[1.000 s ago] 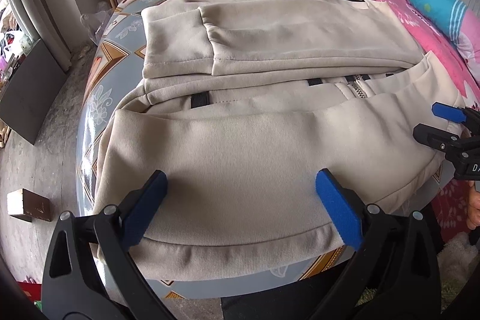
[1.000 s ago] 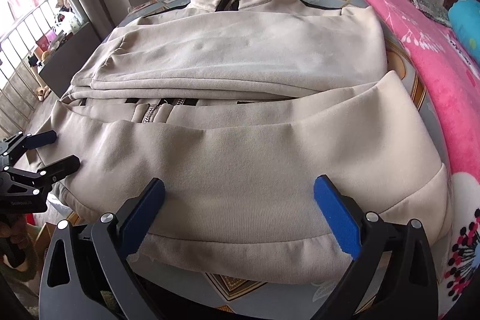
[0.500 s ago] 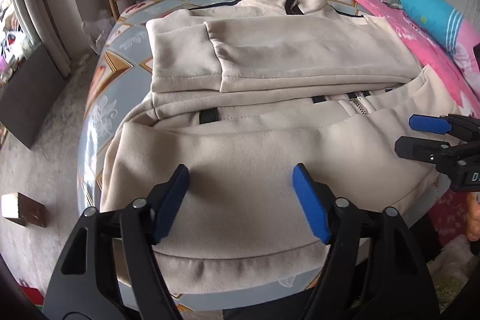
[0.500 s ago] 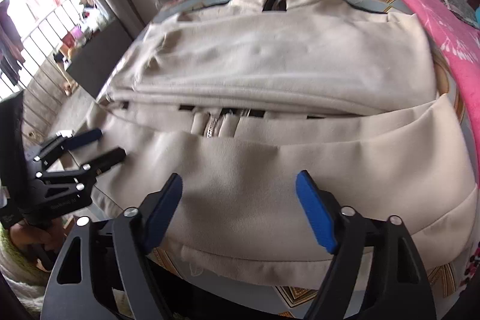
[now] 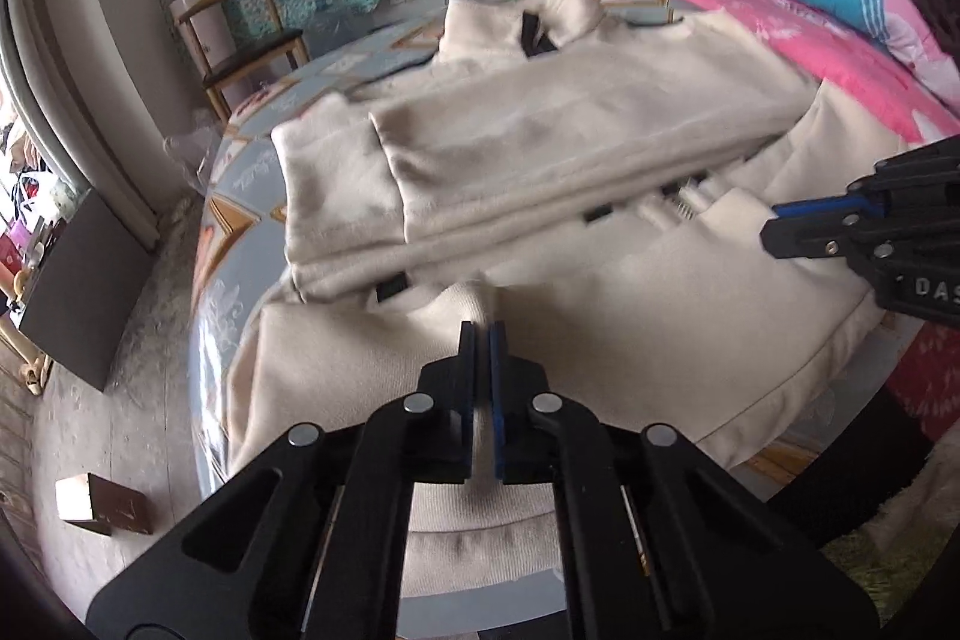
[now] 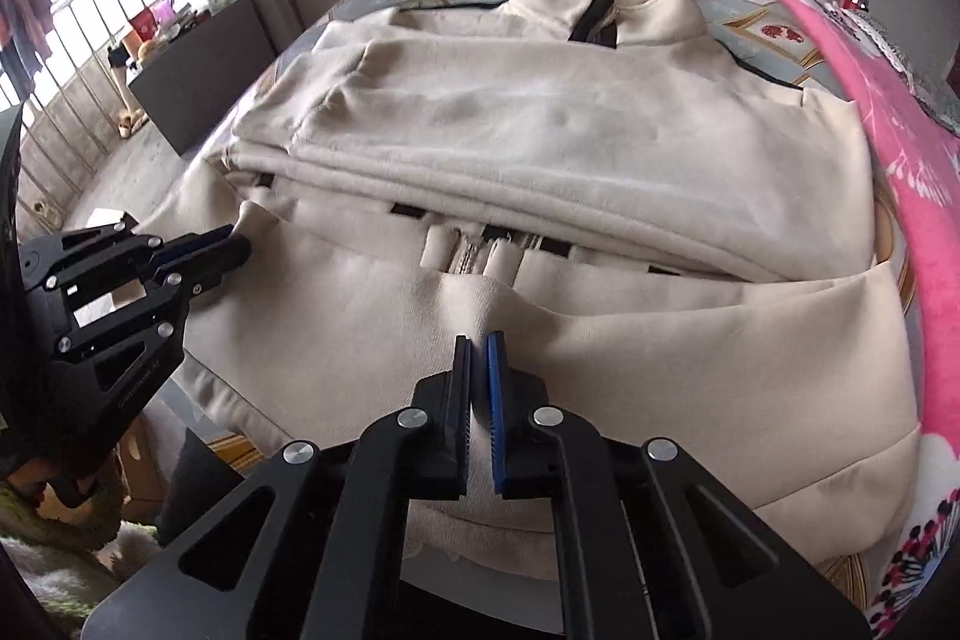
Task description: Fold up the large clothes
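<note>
Left wrist view: left claw (image 5: 482,334) clenched on a pinched ridge of cream jacket (image 5: 600,148), near the bench (image 5: 240,172) front edge. Sleeves already folded across the chest; hem half lifted, not yet carried to the collar. Judged roughly halfway: final bottom-to-top fold left. Right wrist view: right claw (image 6: 479,343) likewise clamped on hem fabric, nearer the pink blanket (image 6: 900,148) side. Shows zipper gap (image 6: 474,250) clearly; blurred in left view. Wooden block (image 5: 102,505) on floor seen only from left.
</note>
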`<state>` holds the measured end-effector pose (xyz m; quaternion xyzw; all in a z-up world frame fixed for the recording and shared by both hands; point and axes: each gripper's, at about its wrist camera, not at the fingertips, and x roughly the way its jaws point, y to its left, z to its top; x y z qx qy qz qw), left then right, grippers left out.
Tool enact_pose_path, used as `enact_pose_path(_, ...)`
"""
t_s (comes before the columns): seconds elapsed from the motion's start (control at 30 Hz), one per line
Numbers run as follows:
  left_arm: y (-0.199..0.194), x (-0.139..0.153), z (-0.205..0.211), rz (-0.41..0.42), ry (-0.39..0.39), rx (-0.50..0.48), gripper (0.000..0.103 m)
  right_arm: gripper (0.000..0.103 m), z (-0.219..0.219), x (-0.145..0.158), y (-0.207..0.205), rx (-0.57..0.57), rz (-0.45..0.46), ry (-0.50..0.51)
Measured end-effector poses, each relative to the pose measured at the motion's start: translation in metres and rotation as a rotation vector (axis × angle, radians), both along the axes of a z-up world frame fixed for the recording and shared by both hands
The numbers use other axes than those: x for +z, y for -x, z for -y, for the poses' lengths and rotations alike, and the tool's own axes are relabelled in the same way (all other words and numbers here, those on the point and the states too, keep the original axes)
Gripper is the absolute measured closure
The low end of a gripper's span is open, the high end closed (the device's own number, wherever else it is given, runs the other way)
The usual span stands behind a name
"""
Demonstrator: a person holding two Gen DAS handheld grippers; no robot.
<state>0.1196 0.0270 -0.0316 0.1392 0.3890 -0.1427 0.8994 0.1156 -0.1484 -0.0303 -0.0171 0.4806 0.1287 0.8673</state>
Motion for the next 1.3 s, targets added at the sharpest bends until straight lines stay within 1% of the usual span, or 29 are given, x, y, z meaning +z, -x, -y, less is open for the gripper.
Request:
enact_pose_path(0.1,0.0,0.03,-0.006,0.071,0.047,0.01,0.099,0.098,0.002,0.019,-0.004,-0.008,0.058,-0.001)
enact_pose_path(0.17,-0.006,0.04,-0.008,0.095,0.063,0.02,0.099,0.098,0.001,0.023,-0.011,-0.012,0.085,0.0)
enact_pose_path(0.2,-0.012,0.039,-0.007,0.095,0.052,0.026,0.099,0.098,0.0,0.021,-0.017,-0.014,0.089,0.002)
enact_pose_path(0.27,-0.024,0.023,-0.004,0.067,0.017,0.037,0.099,0.098,-0.002,0.005,-0.028,-0.013,0.076,0.011)
enact_pose_path(0.33,-0.033,-0.002,-0.004,0.011,-0.007,0.046,0.099,0.098,-0.003,-0.015,-0.038,-0.015,0.046,0.035)
enact_pose_path(0.37,-0.037,-0.013,-0.003,-0.016,-0.015,0.047,0.099,0.098,-0.003,-0.02,-0.039,-0.021,0.04,0.028)
enact_pose_path(0.4,-0.037,-0.019,-0.003,-0.023,-0.021,0.048,0.099,0.098,0.001,-0.021,-0.039,-0.026,0.044,0.007)
enact_pose_path(0.47,-0.035,-0.022,-0.001,-0.012,-0.043,0.044,0.099,0.098,0.012,-0.017,-0.036,-0.027,0.021,-0.055)
enact_pose_path(0.53,-0.033,-0.021,0.0,-0.012,-0.044,0.047,0.099,0.094,0.031,-0.009,-0.03,-0.055,0.023,-0.121)
enact_pose_path(0.57,-0.033,-0.022,0.0,-0.014,-0.039,0.051,0.098,0.091,0.047,-0.002,-0.024,-0.092,0.041,-0.126)
enact_pose_path(0.6,-0.033,-0.021,-0.001,-0.015,-0.036,0.052,0.098,0.084,0.062,0.004,-0.019,-0.132,0.063,-0.124)
enact_pose_path(0.63,-0.033,-0.021,-0.001,-0.017,-0.033,0.053,0.098,0.079,0.078,0.01,-0.014,-0.175,0.084,-0.12)
enact_pose_path(0.67,-0.033,-0.021,-0.001,-0.018,-0.032,0.053,0.098,0.073,0.104,0.017,-0.007,-0.249,0.11,-0.092)
enact_pose_path(0.7,-0.032,-0.02,-0.001,-0.017,-0.034,0.052,0.098,0.07,0.118,0.019,-0.004,-0.293,0.121,-0.067)
enact_pose_path(0.73,-0.033,-0.02,-0.001,-0.017,-0.037,0.051,0.098,0.068,0.139,0.02,-0.001,-0.352,0.125,-0.033)
enact_pose_path(0.77,-0.032,-0.02,-0.001,-0.017,-0.038,0.05,0.098,0.066,0.152,0.019,-0.001,-0.389,0.116,-0.015)
enact_pose_path(0.87,-0.032,-0.02,0.0,-0.015,-0.046,0.046,0.098,0.066,0.185,0.006,-0.005,-0.453,0.074,0.005)
enact_pose_path(0.93,-0.032,-0.02,0.001,-0.014,-0.054,0.046,0.098,0.066,0.192,-0.002,-0.011,-0.454,0.056,0.011)
enact_pose_path(1.0,-0.032,-0.02,0.002,-0.014,-0.06,0.05,0.098,0.067,0.189,-0.009,-0.016,-0.422,0.064,0.014)
enact_pose_path(1.03,-0.032,-0.02,0.002,-0.014,-0.062,0.052,0.098,0.072,0.186,-0.01,-0.017,-0.409,0.071,0.022)
enact_pose_path(1.07,-0.032,-0.021,0.002,-0.011,-0.064,0.053,0.098,0.09,0.182,-0.01,-0.018,-0.391,0.076,0.025)
enact_pose_path(1.1,-0.031,-0.021,0.002,-0.007,-0.065,0.054,0.098,0.097,0.176,-0.006,-0.017,-0.386,0.1,0.038)
enact_pose_path(1.17,-0.03,-0.021,0.002,-0.001,-0.062,0.053,0.098,0.097,0.17,0.005,-0.011,-0.384,0.165,0.067)
enact_pose_path(1.23,-0.03,-0.021,0.001,-0.002,-0.057,0.056,0.098,0.098,0.169,0.015,-0.007,-0.408,0.216,0.083)
enact_pose_path(1.3,-0.031,-0.021,0.001,-0.005,-0.053,0.061,0.098,0.098,0.172,0.01,-0.013,-0.428,0.205,0.097)
